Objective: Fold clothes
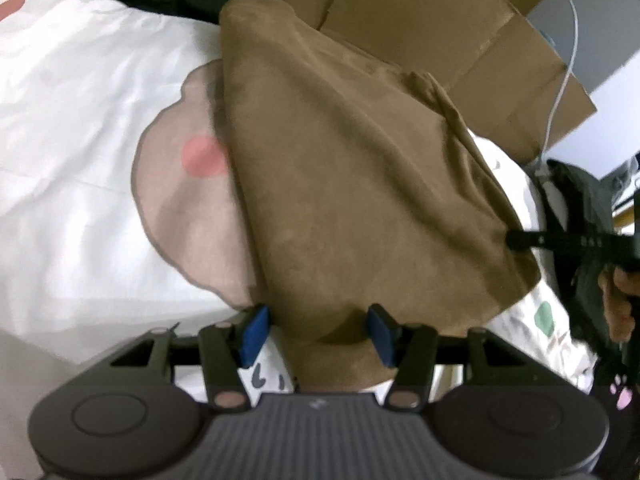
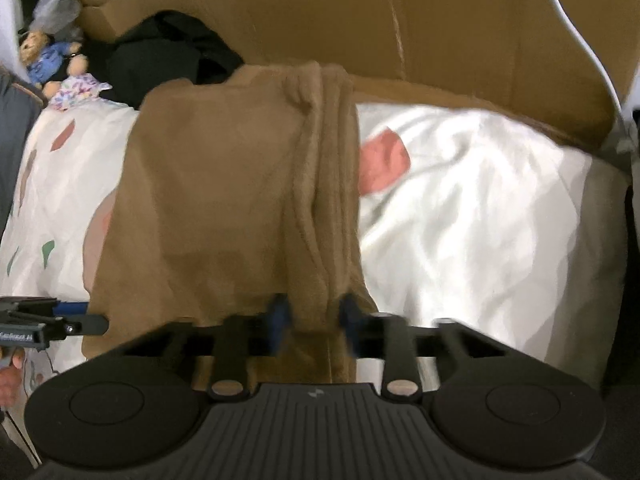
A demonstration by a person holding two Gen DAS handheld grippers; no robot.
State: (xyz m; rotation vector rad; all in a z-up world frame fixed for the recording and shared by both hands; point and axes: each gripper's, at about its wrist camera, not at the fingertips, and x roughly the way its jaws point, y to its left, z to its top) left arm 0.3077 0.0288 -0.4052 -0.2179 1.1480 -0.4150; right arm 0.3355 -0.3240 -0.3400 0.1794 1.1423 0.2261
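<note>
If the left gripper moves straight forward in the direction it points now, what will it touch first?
Most likely the brown garment. Its near edge already lies between the blue pads of the left gripper, and the cloth fills the view ahead. Depth is hard to judge.

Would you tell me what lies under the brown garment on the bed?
The brown garment lies on a white patterned bedsheet; a pinkish-grey printed shape with a red dot pokes out beside it. The rest beneath is covered.

You have one brown garment [image 2: 224,208], one white patterned bedsheet [image 2: 480,208], one cardboard box [image 2: 460,32], one black garment [image 2: 160,56], one teddy bear [image 2: 44,56], one white cable [image 1: 568,48]; two grippers, left gripper [image 1: 318,334], right gripper [image 2: 314,322]
</note>
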